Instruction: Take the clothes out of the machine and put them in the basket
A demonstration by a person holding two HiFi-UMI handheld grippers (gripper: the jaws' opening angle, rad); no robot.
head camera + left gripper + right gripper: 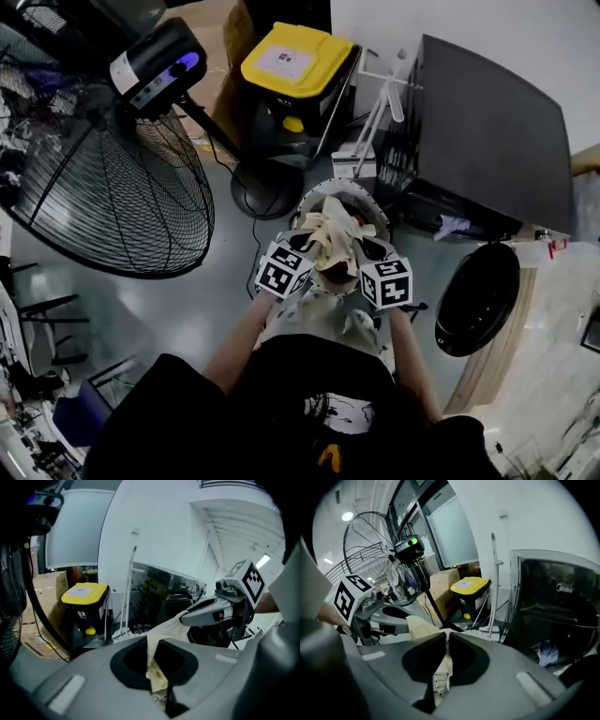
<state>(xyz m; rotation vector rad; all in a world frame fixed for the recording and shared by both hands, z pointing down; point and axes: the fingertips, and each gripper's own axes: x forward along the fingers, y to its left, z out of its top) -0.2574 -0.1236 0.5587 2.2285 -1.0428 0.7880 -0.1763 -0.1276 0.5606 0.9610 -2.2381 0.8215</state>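
A cream cloth [330, 234] hangs bunched between both grippers, right above the white basket [314, 194], which holds other pale clothes. My left gripper [314, 251] is shut on one side of the cloth [157, 670], and my right gripper [361, 251] is shut on the other side of the cloth [442, 674]. In the left gripper view my own jaws [157, 645] pinch the fabric, with the right gripper [213, 612] just beyond. The right gripper view shows the same from its jaws [446, 641]. The dark washing machine [497, 131] stands to the right, its round door [478, 300] swung open and a bluish garment [453, 226] in the opening.
A large floor fan [112, 187] fills the left, its base [267, 187] close to the basket. A black bin with a yellow lid [295, 66] stands behind the basket, and a white rack [380, 112] leans by the machine. Grey floor lies to the basket's left.
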